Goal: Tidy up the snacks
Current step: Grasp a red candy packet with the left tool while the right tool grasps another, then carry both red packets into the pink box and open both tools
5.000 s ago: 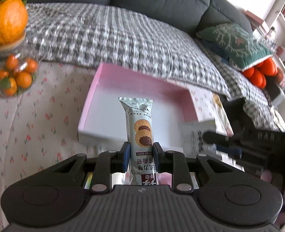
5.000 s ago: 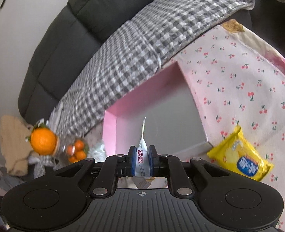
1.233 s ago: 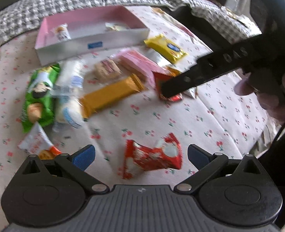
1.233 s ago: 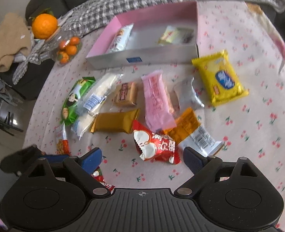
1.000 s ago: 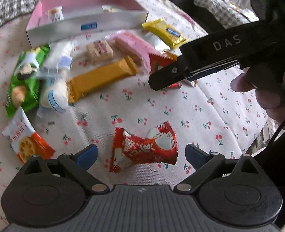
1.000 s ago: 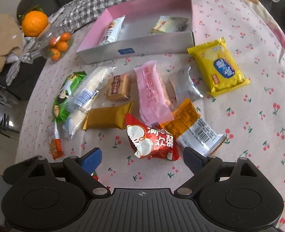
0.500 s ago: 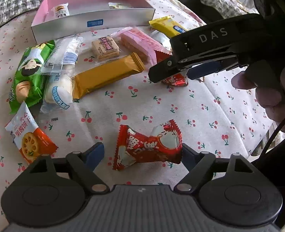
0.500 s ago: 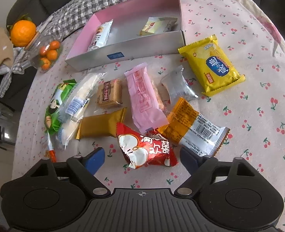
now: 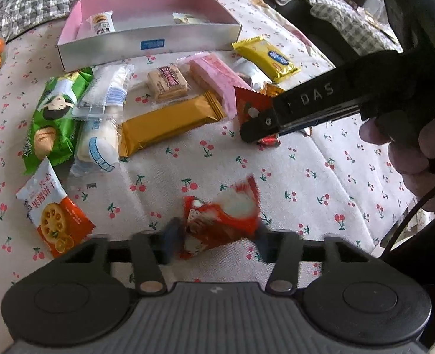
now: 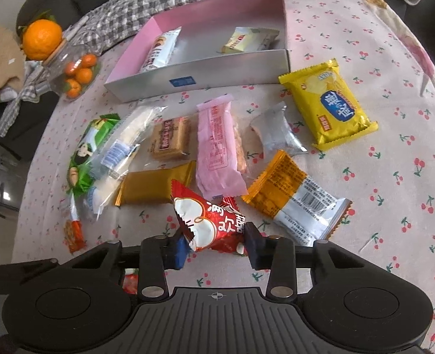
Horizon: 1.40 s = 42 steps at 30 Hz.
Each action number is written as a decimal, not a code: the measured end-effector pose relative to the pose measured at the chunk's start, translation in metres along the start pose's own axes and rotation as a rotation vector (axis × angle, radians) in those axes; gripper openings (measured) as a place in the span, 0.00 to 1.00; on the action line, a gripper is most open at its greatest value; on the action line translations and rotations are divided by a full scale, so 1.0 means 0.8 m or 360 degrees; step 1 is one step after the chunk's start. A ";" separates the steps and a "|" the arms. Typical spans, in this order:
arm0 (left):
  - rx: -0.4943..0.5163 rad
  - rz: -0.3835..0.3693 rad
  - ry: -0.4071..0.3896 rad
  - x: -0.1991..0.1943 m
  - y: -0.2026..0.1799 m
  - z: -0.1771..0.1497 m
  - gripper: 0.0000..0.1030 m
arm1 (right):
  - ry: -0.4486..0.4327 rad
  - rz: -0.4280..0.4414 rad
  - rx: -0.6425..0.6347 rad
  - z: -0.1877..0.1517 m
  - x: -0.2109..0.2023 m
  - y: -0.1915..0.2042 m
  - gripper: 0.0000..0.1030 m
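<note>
In the left wrist view a red and white snack packet (image 9: 220, 215) lies on the cherry-print cloth, crumpled between the pads of my left gripper (image 9: 217, 243), whose jaws are closing on it. A second red packet (image 10: 211, 224) sits between the blue pads of my right gripper (image 10: 216, 250), which is also closing, pads touching its ends. The right gripper (image 9: 258, 126) also shows from the side as a black bar held by a hand. The pink box (image 10: 197, 79) at the back holds two packets.
Loose snacks lie between me and the box: a yellow packet (image 10: 332, 106), a pink one (image 10: 217, 147), a gold bar (image 10: 155, 185), a green packet (image 9: 52, 118) and an orange-white one (image 9: 52, 206). A jar of small oranges (image 10: 73, 70) stands at the back left.
Both grippers' jaws have come in from wide open onto the two red packets. The left packet has crumpled and lifted a little. Neither hand has shifted.
</note>
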<state>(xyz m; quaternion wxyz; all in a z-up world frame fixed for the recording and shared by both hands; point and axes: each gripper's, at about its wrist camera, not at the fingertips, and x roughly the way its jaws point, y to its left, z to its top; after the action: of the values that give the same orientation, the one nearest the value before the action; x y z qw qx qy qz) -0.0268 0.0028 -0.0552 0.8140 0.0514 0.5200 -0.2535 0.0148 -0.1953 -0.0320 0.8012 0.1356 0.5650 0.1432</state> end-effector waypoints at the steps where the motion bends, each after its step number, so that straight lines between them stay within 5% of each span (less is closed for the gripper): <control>1: -0.0007 -0.0006 0.0005 0.001 0.001 0.001 0.30 | -0.0001 0.0001 -0.0007 0.000 0.000 0.001 0.36; 20: -0.0025 -0.0008 -0.0148 -0.027 0.003 0.016 0.25 | -0.0143 0.0114 0.0024 0.012 -0.043 0.006 0.35; 42: -0.0332 0.0125 -0.0397 -0.022 0.052 0.136 0.25 | -0.0358 0.0157 0.0360 0.115 -0.037 -0.009 0.36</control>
<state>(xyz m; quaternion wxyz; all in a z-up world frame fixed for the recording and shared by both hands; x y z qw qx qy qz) 0.0764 0.0075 0.0020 0.8825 -0.0451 0.4360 -0.1705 0.0931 -0.2184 0.0207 0.8310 0.2676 0.4770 0.1017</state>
